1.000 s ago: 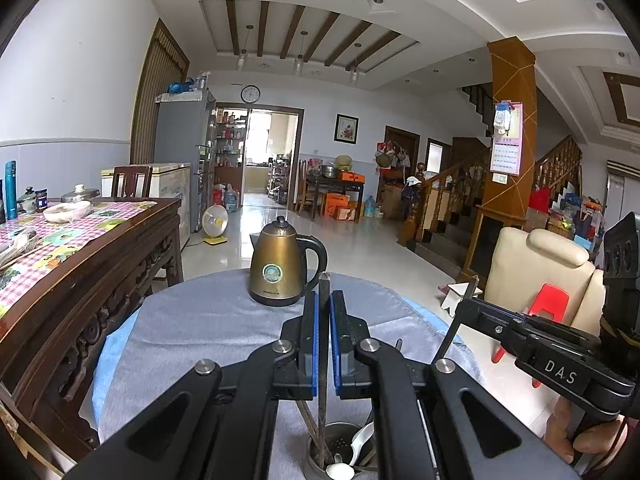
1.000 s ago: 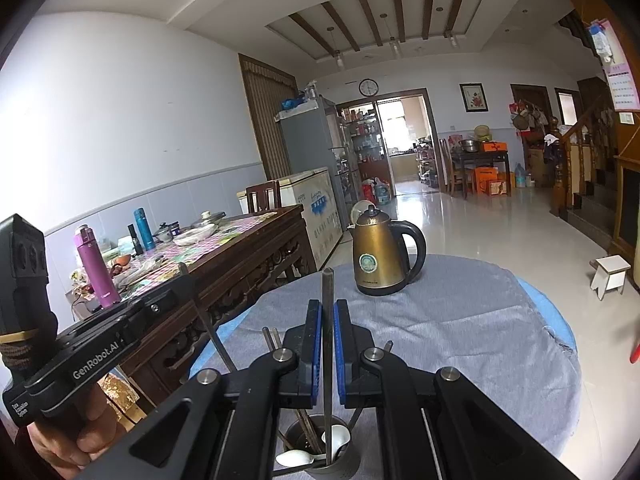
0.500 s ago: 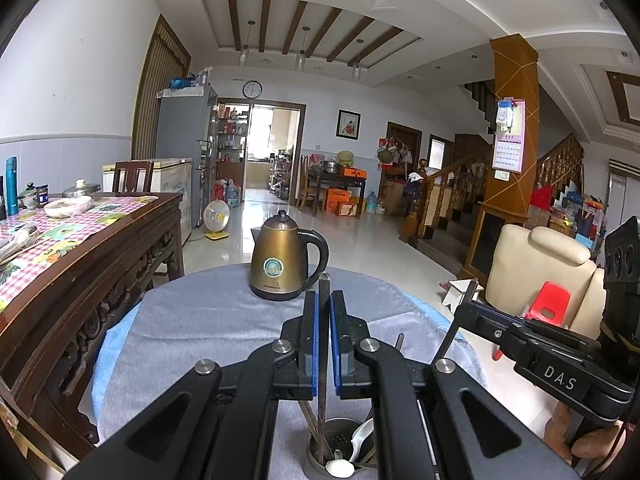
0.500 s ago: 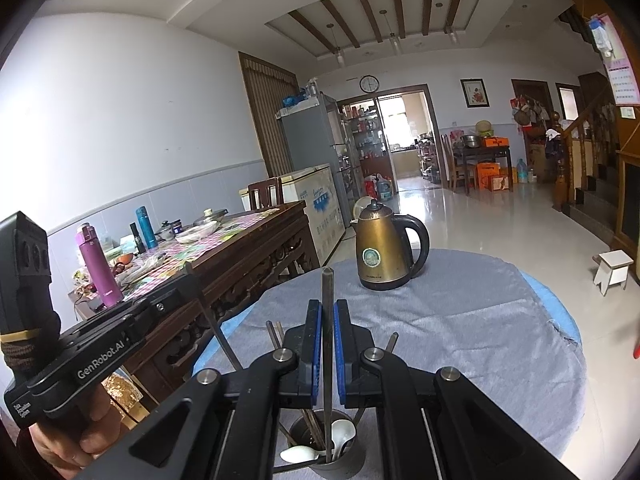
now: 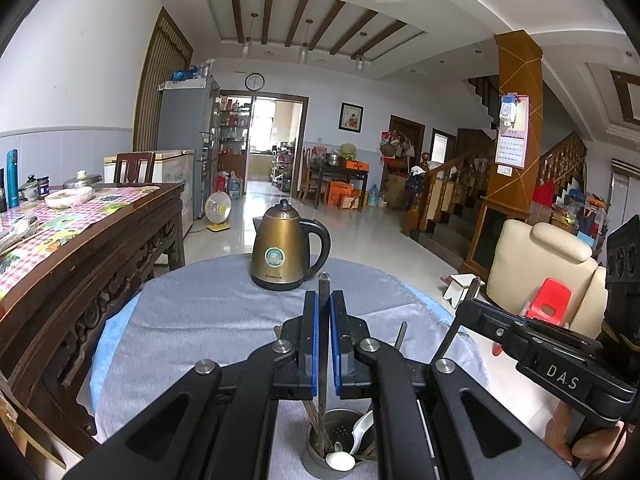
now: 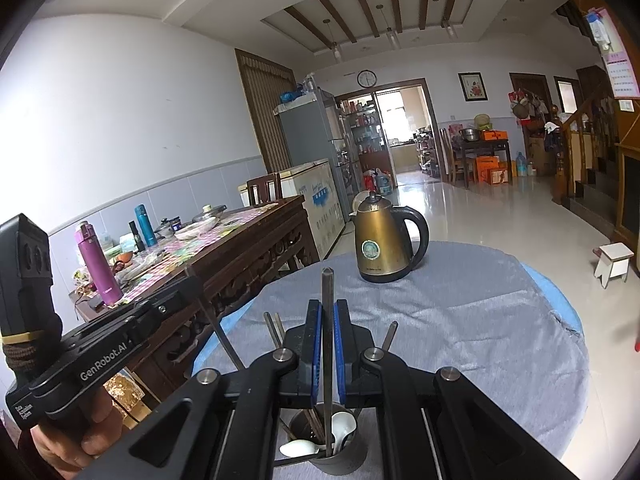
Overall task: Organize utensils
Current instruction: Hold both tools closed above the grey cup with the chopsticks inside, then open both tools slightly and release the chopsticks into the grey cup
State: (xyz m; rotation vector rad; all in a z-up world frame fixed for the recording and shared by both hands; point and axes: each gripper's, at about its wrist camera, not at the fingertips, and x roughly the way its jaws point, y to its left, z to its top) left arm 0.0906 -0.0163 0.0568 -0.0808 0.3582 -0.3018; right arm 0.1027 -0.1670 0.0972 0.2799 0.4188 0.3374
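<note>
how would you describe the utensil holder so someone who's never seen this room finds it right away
Start at the round table under the grey cloth, where a bronze electric kettle stands at the far side. At the near edge stands a small grey metal cup. Unlike the closed kettle, it is open-topped and bristles with chopsticks and white spoons.

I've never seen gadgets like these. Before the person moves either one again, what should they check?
1. Left tool clamped on left stick: ok.
2. Right tool clamped on right stick: ok.
3. Both sticks' lower ends inside the cup: ok.
4. Cup upright on the grey cloth: ok.
5. Kettle standing apart from both tools: ok.
6. Sticks resting on the cup's bottom: cannot tell.
</note>
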